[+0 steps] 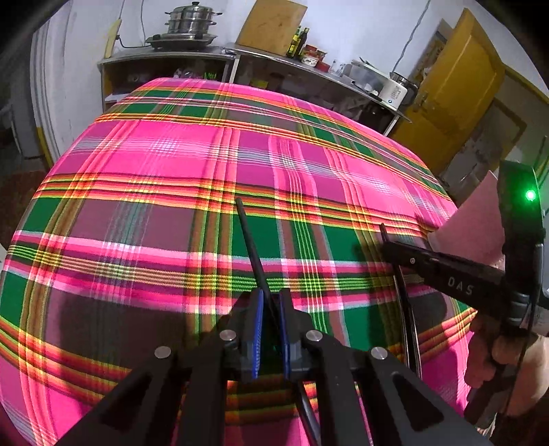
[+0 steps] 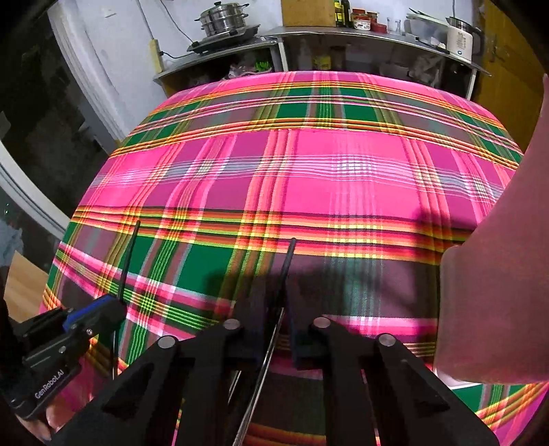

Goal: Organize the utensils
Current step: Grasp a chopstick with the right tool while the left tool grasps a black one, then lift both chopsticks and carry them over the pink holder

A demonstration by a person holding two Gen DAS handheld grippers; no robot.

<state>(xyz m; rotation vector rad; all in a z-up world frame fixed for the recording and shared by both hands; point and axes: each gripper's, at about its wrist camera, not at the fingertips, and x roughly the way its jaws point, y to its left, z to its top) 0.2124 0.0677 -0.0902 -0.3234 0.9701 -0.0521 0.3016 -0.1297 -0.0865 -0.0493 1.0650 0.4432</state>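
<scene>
My left gripper (image 1: pixel 271 302) is shut on a thin black-handled utensil (image 1: pixel 248 240) that sticks forward over the plaid tablecloth (image 1: pixel 171 164). My right gripper (image 2: pixel 286 308) is shut on a second utensil with a black handle (image 2: pixel 287 264) and a shiny metal shaft (image 2: pixel 264 363) running back under the fingers. The right gripper shows at the right of the left wrist view (image 1: pixel 391 247), its utensil (image 1: pixel 406 326) hanging below it. The left gripper shows at the lower left of the right wrist view (image 2: pixel 116 305), its utensil (image 2: pixel 128 257) pointing up. The working ends of both utensils are hidden.
A pink container (image 2: pixel 497 274) stands at the right, next to the right gripper; it also shows in the left wrist view (image 1: pixel 477 226). Behind the table stands a metal shelf (image 1: pixel 240 55) with a steamer pot (image 1: pixel 190 20), bottles and a kettle (image 2: pixel 461 37). A yellow door (image 1: pixel 456 72) is at the right.
</scene>
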